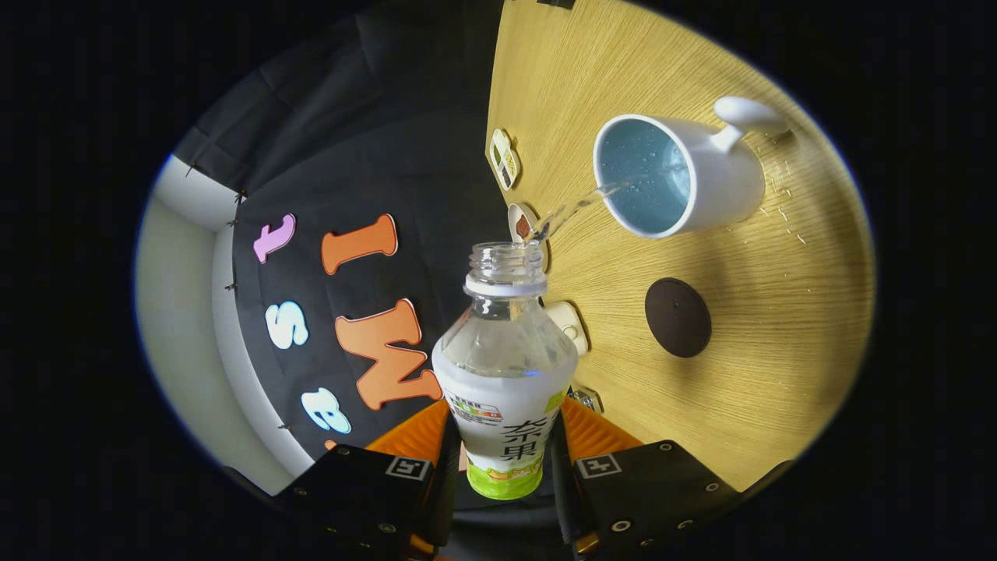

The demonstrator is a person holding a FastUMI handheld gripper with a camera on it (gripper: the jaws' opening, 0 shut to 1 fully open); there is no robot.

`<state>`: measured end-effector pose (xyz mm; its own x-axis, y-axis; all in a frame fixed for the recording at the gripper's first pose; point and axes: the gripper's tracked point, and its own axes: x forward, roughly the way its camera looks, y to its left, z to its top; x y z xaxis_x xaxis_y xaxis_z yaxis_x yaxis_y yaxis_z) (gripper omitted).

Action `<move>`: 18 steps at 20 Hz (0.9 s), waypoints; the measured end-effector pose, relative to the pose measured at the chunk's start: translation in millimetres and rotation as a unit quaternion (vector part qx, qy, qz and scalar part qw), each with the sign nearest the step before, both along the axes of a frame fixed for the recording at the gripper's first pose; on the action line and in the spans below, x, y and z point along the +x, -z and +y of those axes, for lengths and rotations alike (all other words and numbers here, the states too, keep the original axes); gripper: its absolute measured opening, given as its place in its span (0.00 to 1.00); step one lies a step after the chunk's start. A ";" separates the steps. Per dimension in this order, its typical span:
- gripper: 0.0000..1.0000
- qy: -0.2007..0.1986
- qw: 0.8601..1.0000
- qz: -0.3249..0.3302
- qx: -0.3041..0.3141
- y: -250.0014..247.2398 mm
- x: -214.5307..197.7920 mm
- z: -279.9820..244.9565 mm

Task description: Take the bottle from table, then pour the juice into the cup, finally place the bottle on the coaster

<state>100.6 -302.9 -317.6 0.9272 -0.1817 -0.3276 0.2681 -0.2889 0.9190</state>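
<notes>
My gripper point(502, 460) is shut on a clear plastic bottle point(502, 366) with a white and green label; both fingers press on its lower body. The bottle has no cap and is tipped over toward the table. A thin stream of clear liquid point(572, 209) runs from its open neck into a white cup point(678, 171) with a blue inside and a handle. The cup stands on the wooden table point(779, 327) beyond the fingers. A dark round coaster point(678, 317) lies on the table between the cup and the bottle.
Small items lie along the table's edge near the booth wall: a little card point(504, 158), a small round dish point(522, 222) behind the bottle's mouth, a white round object point(568, 326) and a small metal piece point(586, 399). Water drops point(779, 199) dot the wood by the cup.
</notes>
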 end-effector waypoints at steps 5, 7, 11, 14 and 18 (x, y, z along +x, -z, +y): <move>0.54 0.002 1.000 -0.005 0.003 -5.0 2.3 -1.3; 0.54 0.004 1.000 -0.007 0.008 -5.3 0.7 -1.1; 0.54 0.009 1.000 -0.011 0.015 -6.5 2.1 -5.3; 0.53 0.016 0.999 -0.017 0.024 -11.0 4.5 -10.7; 0.53 0.019 0.999 -0.018 0.028 -9.8 3.1 -12.0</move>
